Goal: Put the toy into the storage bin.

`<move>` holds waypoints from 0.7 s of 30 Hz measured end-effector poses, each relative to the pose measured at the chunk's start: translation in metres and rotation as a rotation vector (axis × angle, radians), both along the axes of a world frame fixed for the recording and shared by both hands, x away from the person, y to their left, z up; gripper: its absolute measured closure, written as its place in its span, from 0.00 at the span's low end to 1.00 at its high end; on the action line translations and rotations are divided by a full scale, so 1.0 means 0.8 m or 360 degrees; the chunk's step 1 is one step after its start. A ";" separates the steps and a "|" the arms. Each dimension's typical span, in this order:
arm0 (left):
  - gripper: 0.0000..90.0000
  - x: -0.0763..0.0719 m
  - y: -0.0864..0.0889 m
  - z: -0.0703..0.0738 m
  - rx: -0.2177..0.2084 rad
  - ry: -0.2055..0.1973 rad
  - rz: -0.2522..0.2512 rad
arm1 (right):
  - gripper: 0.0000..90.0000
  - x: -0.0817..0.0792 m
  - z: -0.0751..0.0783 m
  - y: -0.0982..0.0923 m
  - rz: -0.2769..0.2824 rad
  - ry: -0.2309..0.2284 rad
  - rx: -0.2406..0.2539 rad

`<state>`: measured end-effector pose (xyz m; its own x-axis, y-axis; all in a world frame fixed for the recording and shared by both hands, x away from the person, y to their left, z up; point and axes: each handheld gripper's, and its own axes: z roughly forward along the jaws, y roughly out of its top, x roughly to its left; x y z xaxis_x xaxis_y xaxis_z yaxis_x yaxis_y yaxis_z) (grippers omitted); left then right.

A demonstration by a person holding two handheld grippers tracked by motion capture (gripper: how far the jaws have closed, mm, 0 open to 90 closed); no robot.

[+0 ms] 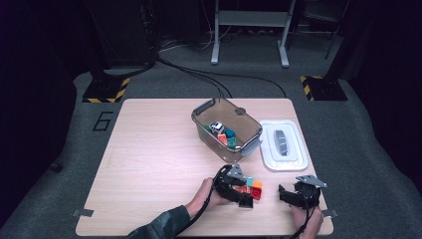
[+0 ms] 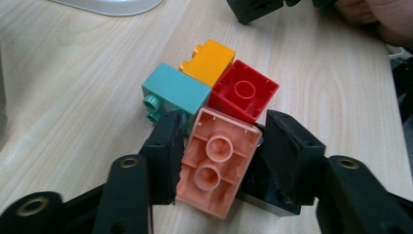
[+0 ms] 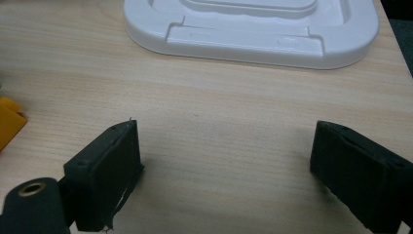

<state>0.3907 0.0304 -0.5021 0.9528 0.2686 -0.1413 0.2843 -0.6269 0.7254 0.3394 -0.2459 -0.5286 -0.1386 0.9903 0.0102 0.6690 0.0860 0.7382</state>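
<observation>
Two jaws of the left gripper [image 2: 221, 156] pinch the light, rigid, smooth-sided pink brick [image 2: 219, 163] across its long flat flanks, the surest hold.

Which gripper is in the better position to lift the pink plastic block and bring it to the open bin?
Left. The left gripper already has the pink plastic block between its jaws, one pad against its side. The right gripper stands open over bare wooden table, beside the white lid.

place: lab/test bay | evid: hazard-striped stand feet [image 1: 105, 91], floor cables [image 1: 199, 74], numbered floor mark [image 1: 102, 121]
</observation>
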 end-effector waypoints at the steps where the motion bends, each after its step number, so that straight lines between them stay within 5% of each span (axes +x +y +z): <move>1: 0.57 0.001 0.001 0.000 -0.0003 0.0011 -0.0006 | 0.12 0.000 0.000 0.000 -0.0007 0.0005 0.0004; 5: 0.65 0.001 0.002 0.000 -0.0019 0.0017 -0.0017 | 0.12 0.000 0.000 0.000 -0.0008 0.0005 0.0006; 21: 0.65 0.007 0.028 0.005 -0.0033 -0.0008 0.0012 | 0.12 0.000 0.000 0.000 -0.0006 0.0004 0.0005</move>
